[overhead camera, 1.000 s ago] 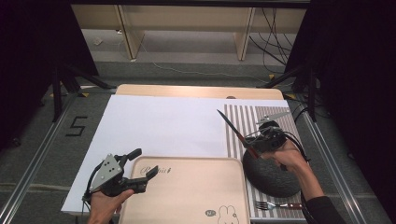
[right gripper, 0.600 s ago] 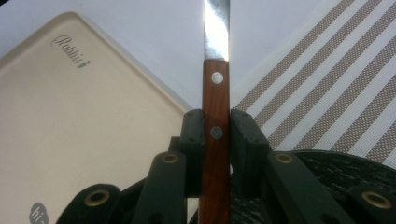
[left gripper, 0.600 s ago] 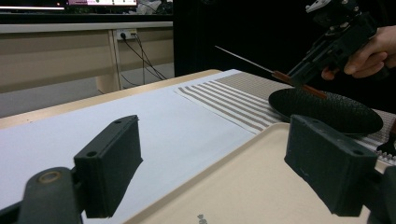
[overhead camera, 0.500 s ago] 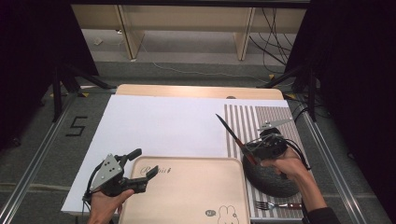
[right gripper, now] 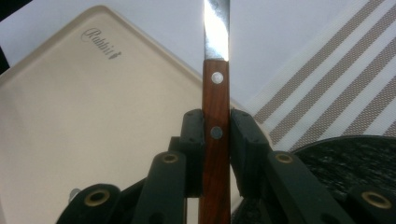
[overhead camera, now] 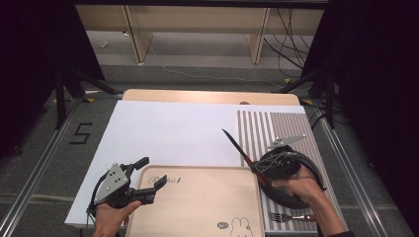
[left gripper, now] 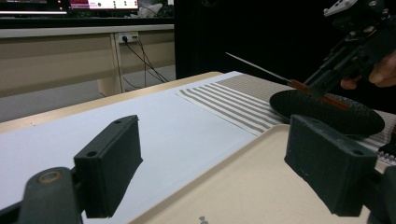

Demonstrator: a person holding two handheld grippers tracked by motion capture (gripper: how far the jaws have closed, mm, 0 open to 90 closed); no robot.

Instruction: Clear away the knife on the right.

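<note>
Since the earlier frame, my right gripper (overhead camera: 258, 169) had carried the knife (overhead camera: 238, 148) toward me and toward the tray (overhead camera: 197, 207) — the blade tip now sat nearer the tray's far right corner, while my left gripper (overhead camera: 148, 178) had kept its place. My right gripper's jaws were clamped on the knife's brown wooden handle (right gripper: 215, 140), one pad on each flat side, with the blade (right gripper: 216, 28) running straight out ahead of them. The knife was held in the air above the dark round plate (overhead camera: 291, 195) on the striped mat (overhead camera: 276, 131), its long axis slanting away from me and to the left, over the white sheet (overhead camera: 168, 133). My left gripper stood wide open and empty, its jaws straddling the tray's near-left rim. The tray lay just left of the knife — the right hand was plainly the nearer one, so I judged the next move a short leftward carry. A fork (overhead camera: 289, 216) lay on the mat beside the plate.
</note>
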